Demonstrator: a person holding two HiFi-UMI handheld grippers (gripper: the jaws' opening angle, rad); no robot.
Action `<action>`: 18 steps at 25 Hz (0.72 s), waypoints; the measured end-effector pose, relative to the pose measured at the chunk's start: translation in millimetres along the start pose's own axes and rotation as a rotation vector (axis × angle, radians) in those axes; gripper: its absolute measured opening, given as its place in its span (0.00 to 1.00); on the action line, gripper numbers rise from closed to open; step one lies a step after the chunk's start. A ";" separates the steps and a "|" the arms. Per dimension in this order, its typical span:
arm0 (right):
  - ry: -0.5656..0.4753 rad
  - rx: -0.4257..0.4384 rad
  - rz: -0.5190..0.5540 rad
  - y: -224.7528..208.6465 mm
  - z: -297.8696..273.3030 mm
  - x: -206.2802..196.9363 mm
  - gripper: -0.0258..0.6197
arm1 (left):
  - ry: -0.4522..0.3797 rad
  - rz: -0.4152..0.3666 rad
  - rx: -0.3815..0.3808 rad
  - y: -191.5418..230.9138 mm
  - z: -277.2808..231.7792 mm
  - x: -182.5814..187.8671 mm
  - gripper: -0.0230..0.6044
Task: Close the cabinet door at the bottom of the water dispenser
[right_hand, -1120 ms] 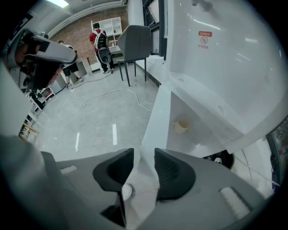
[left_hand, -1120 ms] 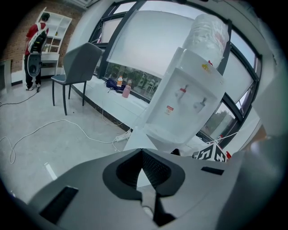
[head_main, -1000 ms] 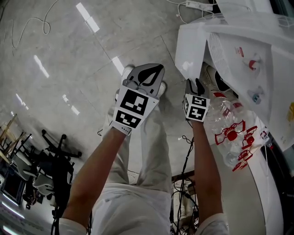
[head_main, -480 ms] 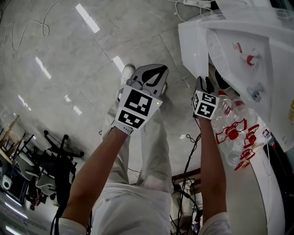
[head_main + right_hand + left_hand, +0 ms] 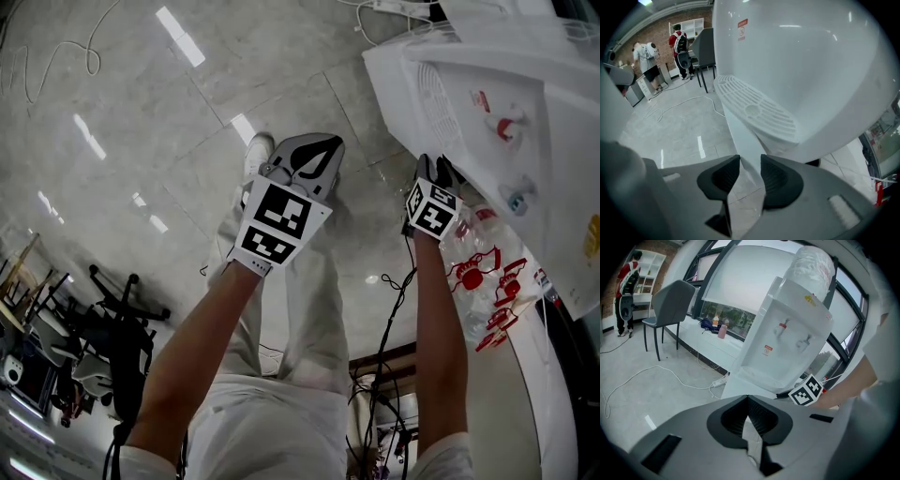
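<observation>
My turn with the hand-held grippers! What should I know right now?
Left hand-held gripper: shut, empty, away from the water dispenser.
Right hand-held gripper: jaws apart, just been opening, cabinet door edge between them, below the drip tray.
Done: door looks nearly closed.
To do: push it fully shut, then let go.

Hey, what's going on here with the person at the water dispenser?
A person with a tool in each hand stands at a white water dispenser. The right tool is close in under the drip tray. Its jaws are apart and have just been opening, with the edge of a white panel, probably the cabinet door, lined up between them. The pads do not seem to press on it. The left tool hangs back, shut and empty.
</observation>
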State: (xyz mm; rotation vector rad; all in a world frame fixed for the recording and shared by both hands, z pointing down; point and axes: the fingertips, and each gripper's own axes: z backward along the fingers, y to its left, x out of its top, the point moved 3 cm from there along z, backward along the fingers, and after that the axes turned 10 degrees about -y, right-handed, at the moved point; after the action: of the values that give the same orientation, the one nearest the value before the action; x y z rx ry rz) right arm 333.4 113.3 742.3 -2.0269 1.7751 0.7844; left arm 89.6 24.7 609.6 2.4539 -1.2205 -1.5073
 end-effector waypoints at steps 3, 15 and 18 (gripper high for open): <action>-0.007 -0.054 -0.030 -7.7 -1.5 1.5 0.27 | 0.001 -0.006 -0.006 -3.4 -5.0 2.3 0.04; 0.030 -0.206 -0.158 -26.0 -9.8 3.2 0.06 | 0.017 -0.024 -0.033 -12.0 -15.2 3.1 0.04; 0.037 -0.220 -0.233 -30.7 -9.9 1.2 0.06 | 0.018 -0.025 -0.033 -11.9 -15.7 3.9 0.04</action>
State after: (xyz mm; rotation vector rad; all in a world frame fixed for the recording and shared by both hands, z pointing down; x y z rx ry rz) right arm 365.4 111.7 746.2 -2.3508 1.4887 0.9061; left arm 109.7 24.9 610.5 2.4652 -1.1571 -1.4957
